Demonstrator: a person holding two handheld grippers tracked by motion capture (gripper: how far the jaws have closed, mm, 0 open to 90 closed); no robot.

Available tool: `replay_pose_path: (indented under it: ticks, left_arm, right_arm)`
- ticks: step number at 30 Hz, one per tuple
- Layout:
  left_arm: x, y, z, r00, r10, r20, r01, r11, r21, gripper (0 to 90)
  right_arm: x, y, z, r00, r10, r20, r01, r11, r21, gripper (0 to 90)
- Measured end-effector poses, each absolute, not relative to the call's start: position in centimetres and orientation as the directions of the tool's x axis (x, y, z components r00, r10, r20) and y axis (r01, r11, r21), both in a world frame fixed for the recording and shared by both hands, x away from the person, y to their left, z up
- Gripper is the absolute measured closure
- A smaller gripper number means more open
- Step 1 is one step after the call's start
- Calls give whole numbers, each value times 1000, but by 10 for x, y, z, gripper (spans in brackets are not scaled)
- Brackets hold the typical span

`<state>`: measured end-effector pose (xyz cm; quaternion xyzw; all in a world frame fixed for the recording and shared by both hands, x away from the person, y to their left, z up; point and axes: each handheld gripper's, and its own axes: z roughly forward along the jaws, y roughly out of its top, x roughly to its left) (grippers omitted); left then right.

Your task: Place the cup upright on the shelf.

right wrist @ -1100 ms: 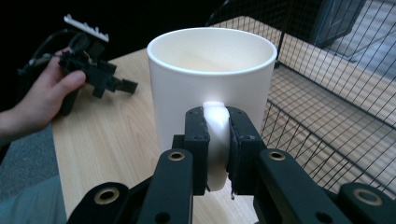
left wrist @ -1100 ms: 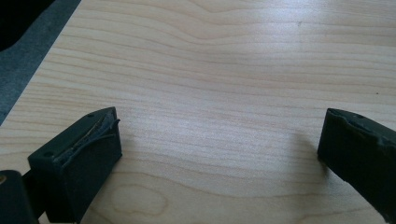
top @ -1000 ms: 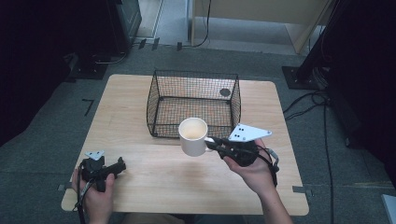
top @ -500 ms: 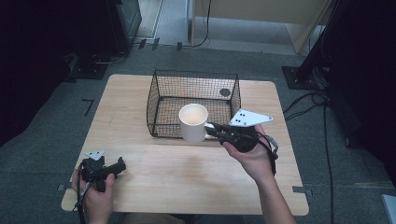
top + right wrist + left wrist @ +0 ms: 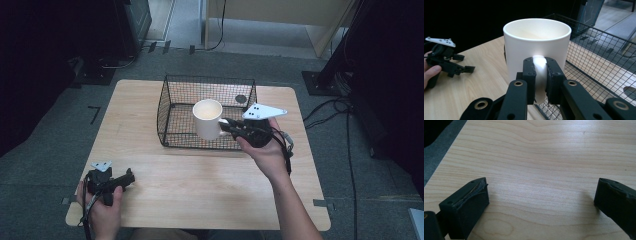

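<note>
Right tongs (image 5: 540, 75) clamp white ceramic mug (image 5: 207, 119) by handle over wire basket (image 5: 172, 107); rigid, breakable. Left tongs (image 5: 541, 202) wide, 7 o'clock on desk (image 5: 210, 185).

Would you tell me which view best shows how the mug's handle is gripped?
The right gripper view: the right gripper has both jaws shut on the white mug by its handle, close up. The high view shows the mug over the wire basket, handle hidden. The left gripper view faces bare table.
</note>
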<state>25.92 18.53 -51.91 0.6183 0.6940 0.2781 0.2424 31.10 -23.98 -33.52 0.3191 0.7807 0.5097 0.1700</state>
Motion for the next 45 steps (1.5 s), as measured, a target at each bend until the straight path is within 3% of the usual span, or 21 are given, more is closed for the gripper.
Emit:
replay_pose_path:
  ticks: [12,45]
  left_arm:
    - [259,185,-519,-118,993,7,722,81,687,0]
    - [259,185,-519,-117,993,8,724,80,686,0]
  right_arm:
    - [343,-237,-341,-716,697,33,309,275,910,807]
    - [418,-223,-374,-763,646,34,267,266,926,807]
